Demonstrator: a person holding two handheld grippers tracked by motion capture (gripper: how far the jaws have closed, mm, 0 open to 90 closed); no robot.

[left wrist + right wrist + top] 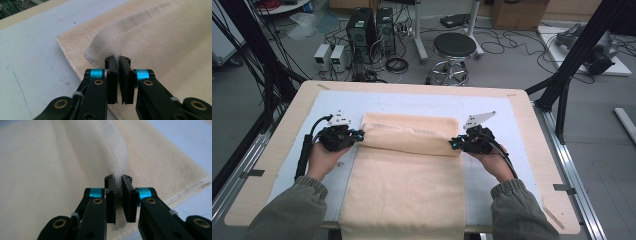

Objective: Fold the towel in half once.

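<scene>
Lying spread over the white mat (412, 102) on the worktop (277, 150), cream towel (407, 185), far end folded back toward the person. Pinching the folded hem at its left corner, left gripper (358, 135), fingers (112, 75) pressed together on the cloth. Pinching the right corner likewise, right gripper (454, 143), fingers (127, 192) clamped on the hem.

Past the worktop's (532, 125) far edge, a round black stool (454, 47), two computer towers (371, 27) and tangled cables (507, 42) sit on the grey floor (602, 130).
</scene>
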